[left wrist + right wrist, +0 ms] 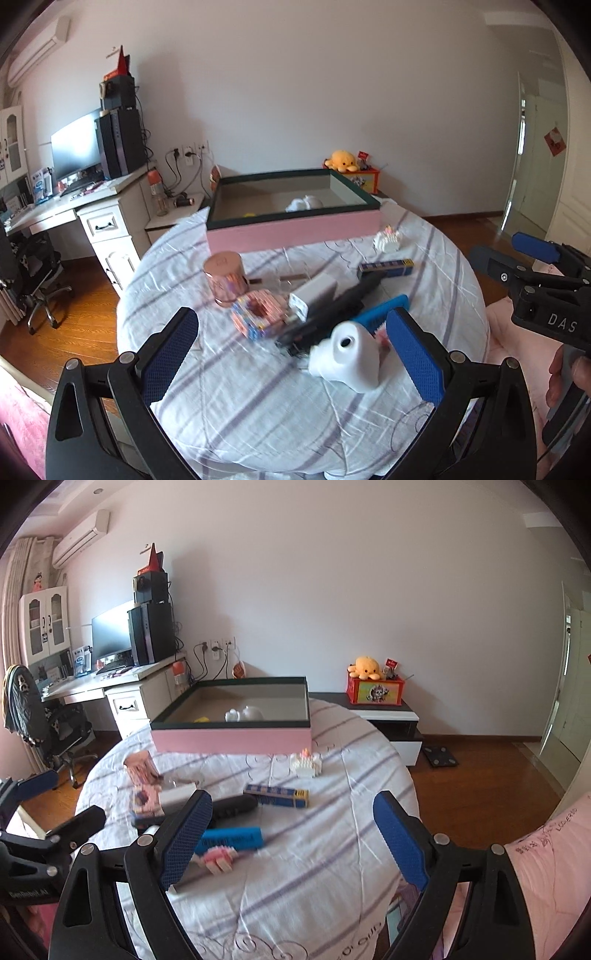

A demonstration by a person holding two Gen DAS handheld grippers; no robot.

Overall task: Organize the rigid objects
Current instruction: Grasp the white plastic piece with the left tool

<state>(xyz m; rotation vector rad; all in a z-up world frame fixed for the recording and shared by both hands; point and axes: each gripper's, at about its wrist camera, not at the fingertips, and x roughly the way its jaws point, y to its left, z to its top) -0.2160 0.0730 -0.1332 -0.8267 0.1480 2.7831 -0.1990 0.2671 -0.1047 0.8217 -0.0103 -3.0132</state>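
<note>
Just ahead of wide left tongs, white camera-shaped toy.

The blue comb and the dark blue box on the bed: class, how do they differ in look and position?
The blue comb is bright plain blue; the dark blue box is navy with yellow marks at one end. The comb lies nearer the grippers, touching a pink-and-white block toy; the box lies farther back, nearer the pink tray. Both are long, flat on the striped sheet.

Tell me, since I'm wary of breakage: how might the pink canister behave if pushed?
The pink canister stands upright and looks tall for its base, so a high push may tip it. Being round, it would probably roll once down. Its glossy surface may be slippery.
</note>
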